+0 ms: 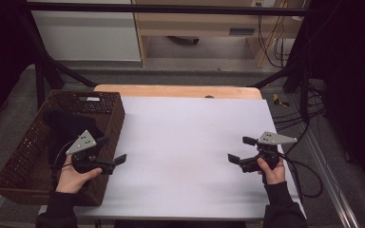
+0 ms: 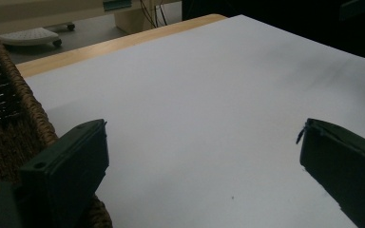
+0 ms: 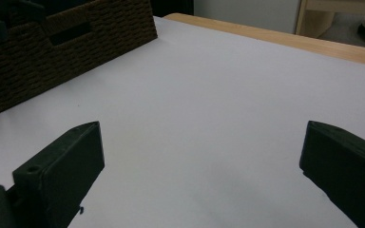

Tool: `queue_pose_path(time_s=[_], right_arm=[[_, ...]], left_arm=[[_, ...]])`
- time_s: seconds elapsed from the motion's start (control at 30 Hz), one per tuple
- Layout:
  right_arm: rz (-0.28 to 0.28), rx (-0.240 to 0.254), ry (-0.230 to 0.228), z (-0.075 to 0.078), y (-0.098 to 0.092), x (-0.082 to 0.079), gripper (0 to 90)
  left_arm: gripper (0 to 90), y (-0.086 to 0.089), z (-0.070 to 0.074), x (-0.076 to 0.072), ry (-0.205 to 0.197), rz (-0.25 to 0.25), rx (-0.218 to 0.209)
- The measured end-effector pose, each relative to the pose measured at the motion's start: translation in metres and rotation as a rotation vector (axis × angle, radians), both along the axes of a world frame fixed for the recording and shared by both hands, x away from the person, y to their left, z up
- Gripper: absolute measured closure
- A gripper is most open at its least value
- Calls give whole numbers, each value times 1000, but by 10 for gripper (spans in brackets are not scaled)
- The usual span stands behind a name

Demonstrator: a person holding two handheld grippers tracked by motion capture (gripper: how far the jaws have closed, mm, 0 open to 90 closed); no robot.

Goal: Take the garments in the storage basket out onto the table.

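My left gripper [image 1: 115,149] is held in a hand over the right wall of a brown wicker basket [image 1: 19,156], jaws pointing right and wide apart. In the left gripper view the left gripper [image 2: 203,142] has nothing between its jaws, only the white sheet [image 2: 209,104] beyond, with the basket [image 2: 9,95] at the left. My right gripper [image 1: 237,149] is held above the sheet's right side, pointing left. The right gripper [image 3: 202,137] is open and empty too, facing the basket [image 3: 66,42]. A dark cloth [image 1: 69,126] lies inside the basket.
The white sheet [image 1: 190,142] covers most of a wooden table [image 1: 176,90]. Cables [image 1: 309,175] trail off the right edge. Black frame bars [image 1: 171,8] run along the back, with cabinets behind on the floor.
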State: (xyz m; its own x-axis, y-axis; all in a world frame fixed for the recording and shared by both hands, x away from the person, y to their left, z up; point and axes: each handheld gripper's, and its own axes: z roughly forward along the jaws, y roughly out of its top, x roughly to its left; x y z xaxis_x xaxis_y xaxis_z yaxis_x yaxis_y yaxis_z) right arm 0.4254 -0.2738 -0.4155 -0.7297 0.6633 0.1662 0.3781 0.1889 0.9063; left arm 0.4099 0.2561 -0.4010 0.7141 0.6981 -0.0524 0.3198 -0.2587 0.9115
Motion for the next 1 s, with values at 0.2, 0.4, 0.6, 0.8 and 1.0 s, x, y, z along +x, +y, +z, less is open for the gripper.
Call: queue_pose_path(time_s=[0.2,0.4,0.6,0.8,1.0], right_arm=[[-2,7,-2,0,-1,0,12],[-6,4,-1,0,-2,0,11],[-5,-1,4,-1,-1,1,10],[-8,1,8,-1,-1,1,9],[-4,-5,10,-2,0,2,8]], left_arm=[[19,0,1,0,5,-4,1],[18,0,2,-1,5,2,3],[18,0,4,-2,12,-1,-5],[17,4,7,-3,13,23,-8],[13,13,13,-6,5,56,-13]])
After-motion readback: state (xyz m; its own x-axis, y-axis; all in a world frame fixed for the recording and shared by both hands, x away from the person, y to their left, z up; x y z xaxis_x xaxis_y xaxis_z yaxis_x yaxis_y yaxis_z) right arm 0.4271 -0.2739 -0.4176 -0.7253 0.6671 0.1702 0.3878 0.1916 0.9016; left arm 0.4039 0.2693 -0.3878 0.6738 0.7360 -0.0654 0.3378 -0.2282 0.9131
